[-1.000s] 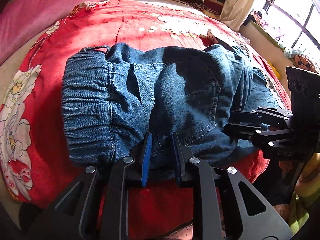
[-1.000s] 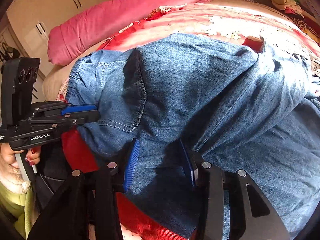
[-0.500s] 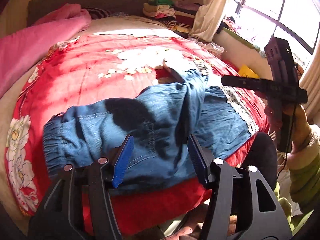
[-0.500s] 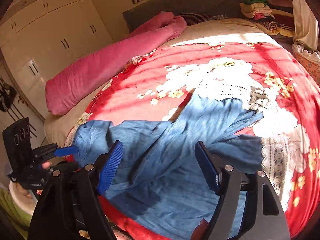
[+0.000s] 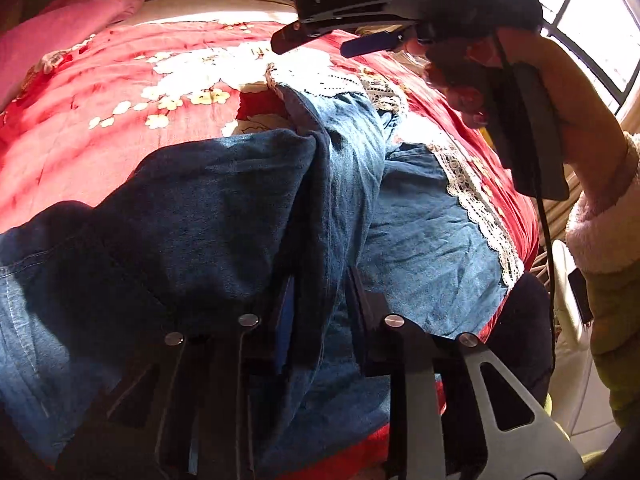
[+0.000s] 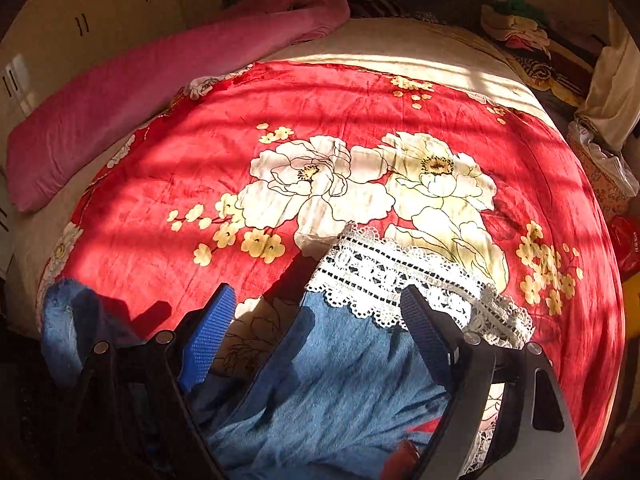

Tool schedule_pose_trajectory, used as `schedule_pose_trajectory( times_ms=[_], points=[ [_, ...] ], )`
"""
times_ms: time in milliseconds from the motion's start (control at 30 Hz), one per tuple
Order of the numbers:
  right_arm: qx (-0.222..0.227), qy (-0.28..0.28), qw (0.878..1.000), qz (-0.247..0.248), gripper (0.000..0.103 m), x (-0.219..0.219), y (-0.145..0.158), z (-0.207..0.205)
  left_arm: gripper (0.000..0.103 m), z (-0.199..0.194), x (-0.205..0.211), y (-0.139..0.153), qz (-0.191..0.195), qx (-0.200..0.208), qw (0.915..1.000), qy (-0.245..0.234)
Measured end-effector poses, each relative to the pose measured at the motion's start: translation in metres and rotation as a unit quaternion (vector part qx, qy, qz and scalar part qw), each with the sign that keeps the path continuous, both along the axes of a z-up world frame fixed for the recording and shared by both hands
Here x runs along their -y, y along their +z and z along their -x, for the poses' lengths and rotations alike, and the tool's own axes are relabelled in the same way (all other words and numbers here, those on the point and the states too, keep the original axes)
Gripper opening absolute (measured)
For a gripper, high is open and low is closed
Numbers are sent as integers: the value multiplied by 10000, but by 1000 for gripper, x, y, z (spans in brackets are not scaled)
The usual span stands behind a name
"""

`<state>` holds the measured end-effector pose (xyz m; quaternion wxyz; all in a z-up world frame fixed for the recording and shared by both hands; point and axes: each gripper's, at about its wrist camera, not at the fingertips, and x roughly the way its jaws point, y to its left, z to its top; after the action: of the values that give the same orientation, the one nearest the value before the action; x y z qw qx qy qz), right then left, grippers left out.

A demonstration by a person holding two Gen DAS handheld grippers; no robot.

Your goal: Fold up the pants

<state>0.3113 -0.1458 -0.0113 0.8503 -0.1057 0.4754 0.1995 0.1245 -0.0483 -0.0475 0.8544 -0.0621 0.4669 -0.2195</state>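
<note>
On the red floral blanket (image 6: 360,100) of the bed, the denim pants (image 5: 224,208) lie spread lengthwise, lace-trimmed cuffs (image 6: 392,276) toward the far side, one leg ridged up in a long crease. Left hand-held gripper (image 5: 320,312) is narrow, pinched on that raised denim fold near the crotch. Right hand-held gripper (image 6: 316,336) hangs over the cuff end, jaws opening wide, blue pads (image 6: 208,332) clear of the cloth, nothing gripped. Step looks like re-gripping between folds. Next move probably calls for the right one to drop onto the cuffs, clamp both layers, then carry them toward the waistband (image 6: 64,320) while the left anchors.
</note>
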Motion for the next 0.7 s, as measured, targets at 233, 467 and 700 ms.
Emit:
schedule_pose_trajectory(
  times_ms=[233,467,700],
  points=[
    [-410,-305,9933,1041,61,-18,-52,-47,2,-8,7,-9,46,-126,9998,-148],
    [-399,-589,9959,-554,7,53,-8,-14,1,-5,-2,0,90,-39,9996,-249],
    [-55,-1262,9797,-1558,7,161,47,85,0,12,-4,20,-120,248,9973,-676]
  ],
)
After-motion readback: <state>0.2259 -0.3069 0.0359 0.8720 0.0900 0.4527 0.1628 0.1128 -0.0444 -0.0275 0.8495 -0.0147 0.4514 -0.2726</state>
